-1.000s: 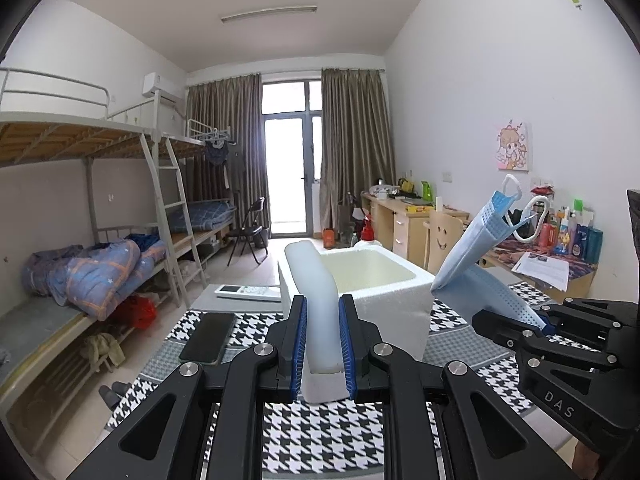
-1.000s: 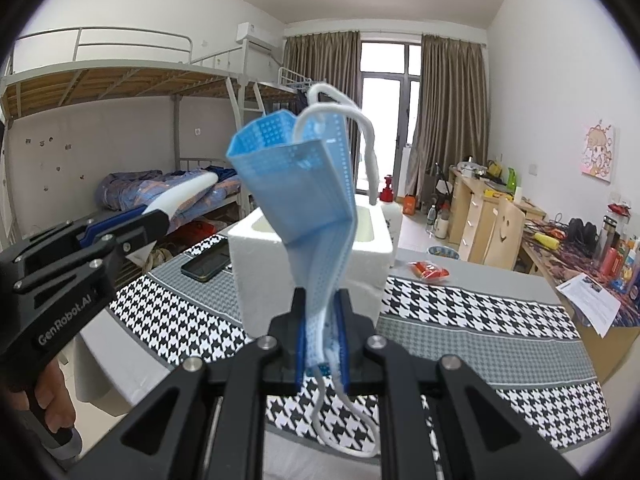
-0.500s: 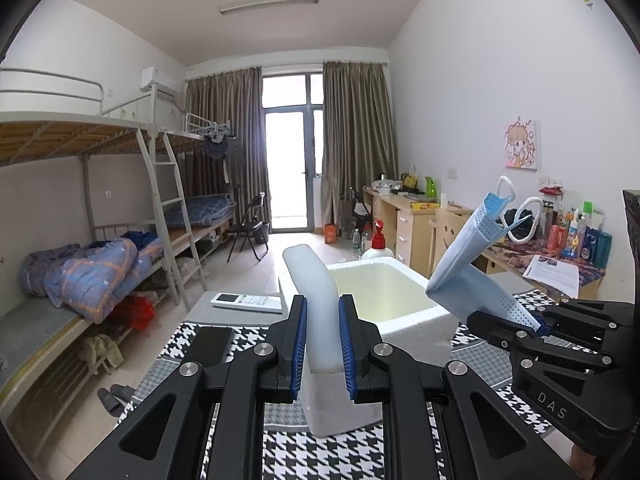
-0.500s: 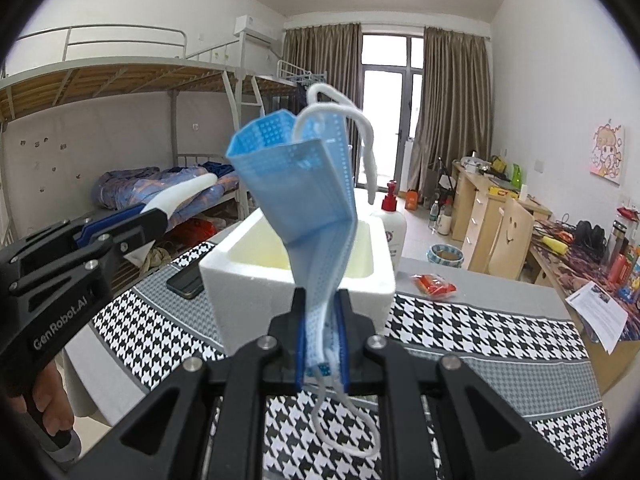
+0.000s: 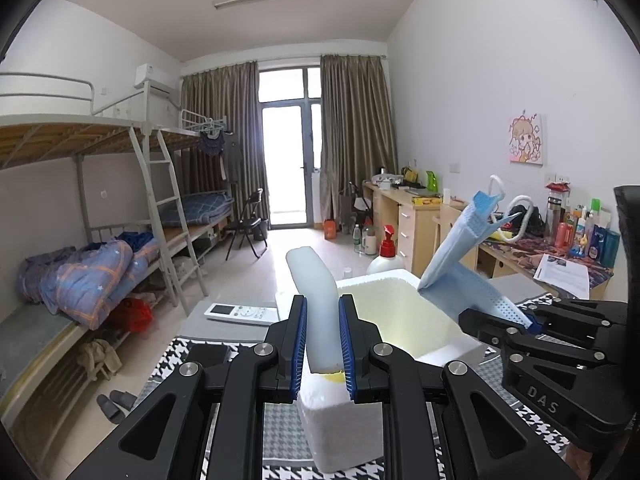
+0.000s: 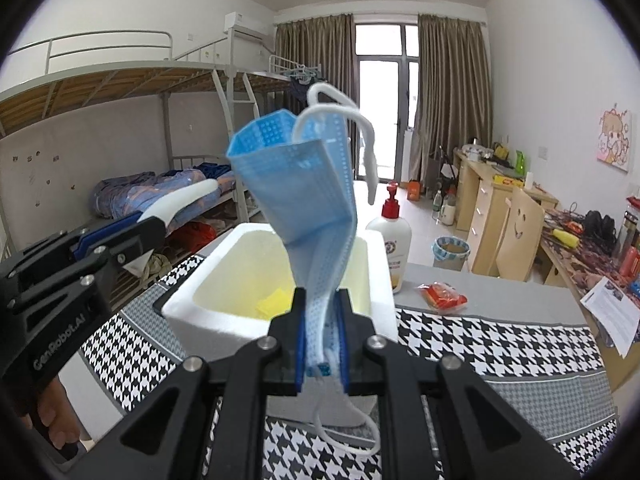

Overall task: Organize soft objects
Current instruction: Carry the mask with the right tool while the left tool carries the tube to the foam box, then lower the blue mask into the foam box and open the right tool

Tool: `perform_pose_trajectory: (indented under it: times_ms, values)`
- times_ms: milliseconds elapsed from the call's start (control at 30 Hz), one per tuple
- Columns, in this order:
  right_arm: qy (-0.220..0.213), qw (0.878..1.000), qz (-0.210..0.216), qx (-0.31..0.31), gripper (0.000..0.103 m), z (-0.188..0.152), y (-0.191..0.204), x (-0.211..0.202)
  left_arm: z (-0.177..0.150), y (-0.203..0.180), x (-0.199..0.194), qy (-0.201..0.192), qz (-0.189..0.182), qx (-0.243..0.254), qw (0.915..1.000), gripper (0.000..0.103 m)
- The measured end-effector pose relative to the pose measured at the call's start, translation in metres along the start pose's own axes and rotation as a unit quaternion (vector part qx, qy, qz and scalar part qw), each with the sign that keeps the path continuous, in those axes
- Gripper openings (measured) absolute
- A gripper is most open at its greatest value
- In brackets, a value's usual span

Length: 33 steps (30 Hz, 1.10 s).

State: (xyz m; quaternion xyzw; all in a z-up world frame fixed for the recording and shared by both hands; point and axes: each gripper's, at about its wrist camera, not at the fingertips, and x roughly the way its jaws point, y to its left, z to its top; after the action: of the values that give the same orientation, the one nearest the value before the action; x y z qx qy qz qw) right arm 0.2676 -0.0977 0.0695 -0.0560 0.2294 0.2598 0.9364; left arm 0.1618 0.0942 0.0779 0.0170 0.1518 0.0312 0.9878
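My left gripper point(image 5: 323, 312) is shut on a pale white soft strip point(image 5: 314, 284) that stands up between its blue pads, just over the near rim of a white foam box point(image 5: 436, 354). My right gripper point(image 6: 322, 312) is shut on a folded blue face mask point(image 6: 304, 196) with white ear loops, held upright over the foam box point(image 6: 192, 302). A yellow item point(image 6: 274, 300) lies inside the box. In the right wrist view the left gripper point(image 6: 152, 226) appears at the left with the white strip point(image 6: 188, 196); the right gripper point(image 5: 524, 316) and mask point(image 5: 460, 260) show at the right of the left wrist view.
The box stands on a table with a black-and-white houndstooth cloth point(image 6: 500, 348). On it are a pump bottle point(image 6: 394, 248), a red packet point(image 6: 442, 296), a white remote point(image 5: 240, 314) and a dark phone point(image 5: 206, 354). Bunk beds point(image 5: 100, 272) stand left, desks point(image 5: 408, 216) right.
Both grippers have moved forward with their loads toward the foam box, which now lies closer and lower in both views; its inside and the yellow item now show.
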Motion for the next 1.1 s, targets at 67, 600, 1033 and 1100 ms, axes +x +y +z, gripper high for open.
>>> perform_pose_trajectory:
  times_ms: [67, 600, 1033, 1100]
  values:
    - [0.002, 1.0, 0.001, 0.0, 0.017, 0.002, 0.0, 0.004, 0.001, 0.0, 0.005, 0.001, 0.0, 0.0, 1.0, 0.017]
    - [0.015, 1.0, 0.012, -0.003, 0.017, 0.014, 0.014, 0.025, 0.004, 0.01, 0.018, 0.008, 0.009, -0.008, 0.9999, 0.017]
    - [0.013, 0.999, 0.039, -0.02, 0.017, 0.021, 0.03, 0.038, 0.003, 0.027, 0.011, 0.003, 0.045, -0.013, 0.9989, 0.017]
    - [0.015, 0.999, 0.037, -0.013, 0.017, 0.022, 0.028, 0.041, 0.004, 0.027, 0.013, 0.003, 0.046, -0.012, 0.9988, 0.017]
